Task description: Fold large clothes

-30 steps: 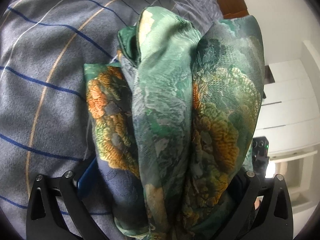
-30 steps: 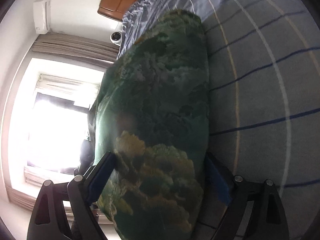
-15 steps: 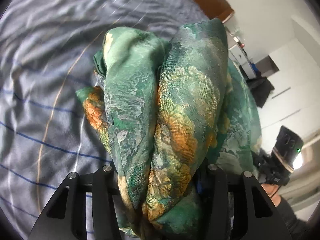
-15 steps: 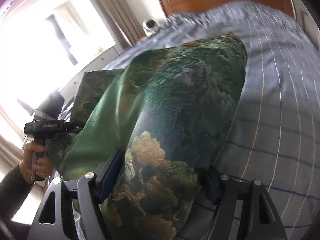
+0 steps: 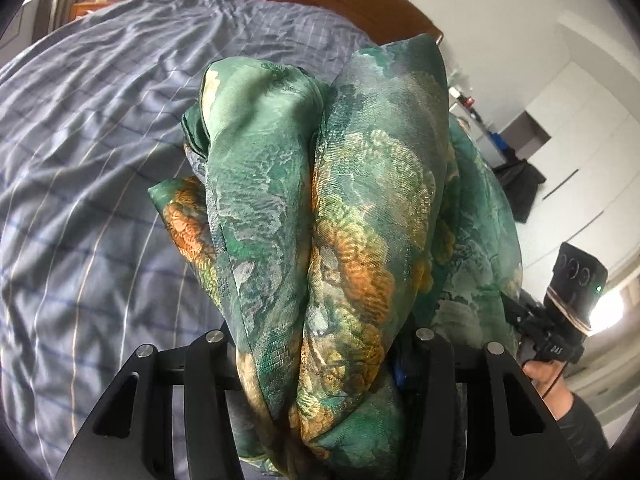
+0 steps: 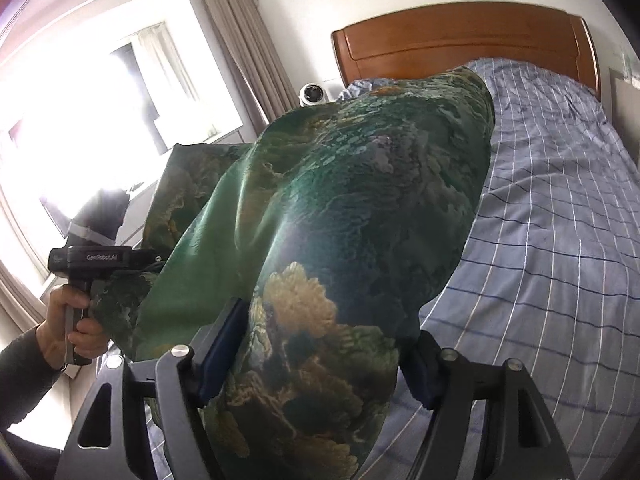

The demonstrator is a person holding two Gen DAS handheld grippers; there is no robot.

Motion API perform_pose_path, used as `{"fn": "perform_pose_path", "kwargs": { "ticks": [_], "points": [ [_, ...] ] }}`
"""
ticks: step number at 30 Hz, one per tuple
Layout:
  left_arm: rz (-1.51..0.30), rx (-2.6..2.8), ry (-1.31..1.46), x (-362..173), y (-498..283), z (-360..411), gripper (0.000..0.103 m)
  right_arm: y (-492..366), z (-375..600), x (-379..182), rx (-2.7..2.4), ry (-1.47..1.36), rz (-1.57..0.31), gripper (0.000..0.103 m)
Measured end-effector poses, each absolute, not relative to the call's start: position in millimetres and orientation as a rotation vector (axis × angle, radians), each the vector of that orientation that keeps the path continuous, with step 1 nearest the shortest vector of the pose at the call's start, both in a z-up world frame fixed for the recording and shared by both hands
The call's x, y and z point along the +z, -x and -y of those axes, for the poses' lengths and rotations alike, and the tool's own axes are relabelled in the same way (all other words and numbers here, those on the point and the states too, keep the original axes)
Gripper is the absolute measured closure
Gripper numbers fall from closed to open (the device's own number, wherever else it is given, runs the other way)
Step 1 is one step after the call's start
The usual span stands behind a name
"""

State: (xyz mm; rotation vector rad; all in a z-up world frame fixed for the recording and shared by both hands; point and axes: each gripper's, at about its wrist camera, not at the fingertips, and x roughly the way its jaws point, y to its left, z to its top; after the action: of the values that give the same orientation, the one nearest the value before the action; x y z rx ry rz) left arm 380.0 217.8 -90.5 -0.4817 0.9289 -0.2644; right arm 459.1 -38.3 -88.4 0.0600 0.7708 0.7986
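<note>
Green patterned garment (image 5: 344, 208) bunched and clamped in both hand-held grippers, left (image 5: 320, 360) and right (image 6: 312, 360), above striped bedspread (image 6: 560, 220).

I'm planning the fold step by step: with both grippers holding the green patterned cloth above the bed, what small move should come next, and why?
Probably draw the two grippers apart. The left gripper and right gripper each clamp a bunched wad of the green floral satin cloth, which hangs in deep folds above the blue striped bedsheet. Spreading should pull the edge taut so it can be laid flat.
</note>
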Motion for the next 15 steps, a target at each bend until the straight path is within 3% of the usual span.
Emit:
{"fn": "perform_pose_path", "kwargs": {
  "ticks": [6, 7, 9, 10, 12, 15],
  "points": [
    [-1.052, -0.214, 0.482, -144, -411, -207, 0.047, -485, 55, -133, 0.771, -0.151, -0.877, 0.031],
    [-1.089, -0.197, 0.492, -163, -414, -207, 0.042, -490, 57, -147, 0.755, -0.165, -0.906, 0.031],
    [-1.076, -0.174, 0.542, -180, -412, -216, 0.018, -497, 61, -183, 0.711, -0.21, -0.995, 0.027],
    [-1.05, -0.165, 0.598, -182, -409, -225, 0.015, -498, 68, -193, 0.693, -0.26, -1.007, 0.022],
    [-1.021, -0.17, 0.632, -176, -403, -234, 0.013, -498, 86, -204, 0.679, -0.408, -0.993, 0.015],
    [-0.958, -0.141, 0.518, -142, -383, -237, 0.013, -487, 103, -192, 0.638, -0.447, -0.937, 0.014]
  ]
}}
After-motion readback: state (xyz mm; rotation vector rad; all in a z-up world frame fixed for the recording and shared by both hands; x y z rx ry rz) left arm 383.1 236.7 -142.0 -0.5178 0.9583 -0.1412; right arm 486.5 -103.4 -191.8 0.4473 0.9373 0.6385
